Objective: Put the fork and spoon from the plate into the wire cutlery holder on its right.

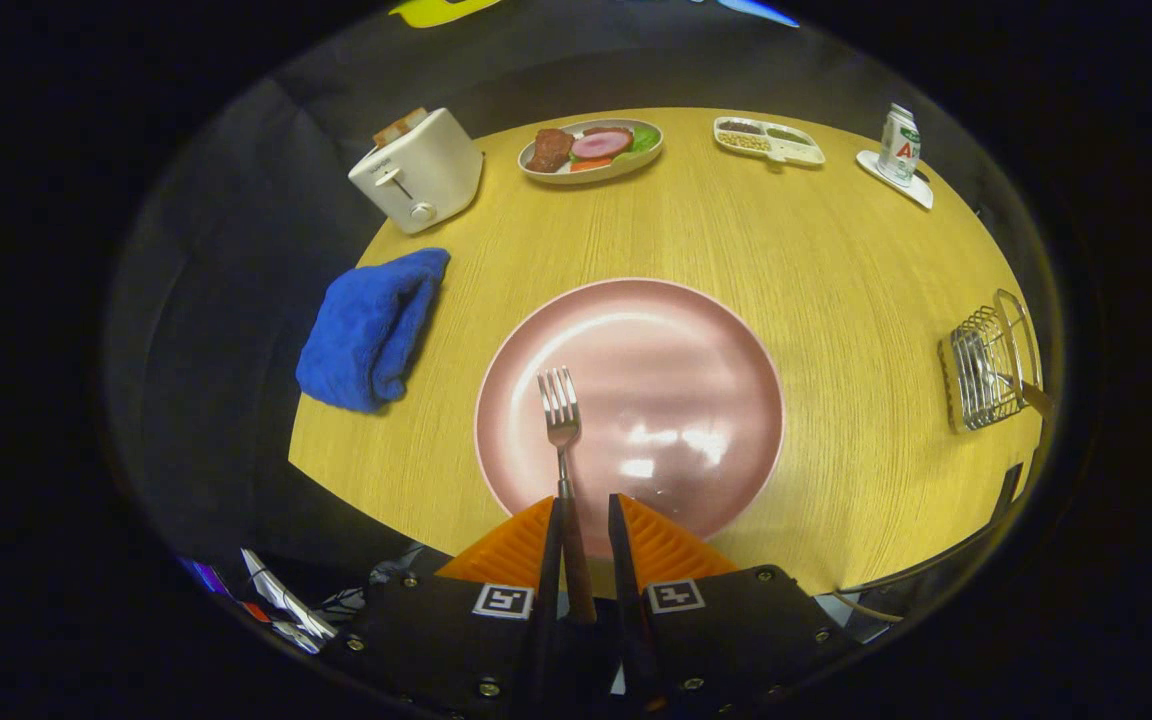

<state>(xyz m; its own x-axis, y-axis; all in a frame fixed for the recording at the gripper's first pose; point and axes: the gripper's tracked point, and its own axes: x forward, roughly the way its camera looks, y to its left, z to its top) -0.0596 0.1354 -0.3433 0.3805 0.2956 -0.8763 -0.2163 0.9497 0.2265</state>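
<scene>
Gripper (586, 530) flanks fork (560, 415) over plate (736, 330) (grip unclear).

The tool (586, 525) points level, fingers nearly together.

1. The can (900, 144) at the upper right of the frame bears a large red "A"; its smaller print is too small to read.
2. Each tool finger (504, 600) carries a square black-and-white marker, without letters.
</scene>
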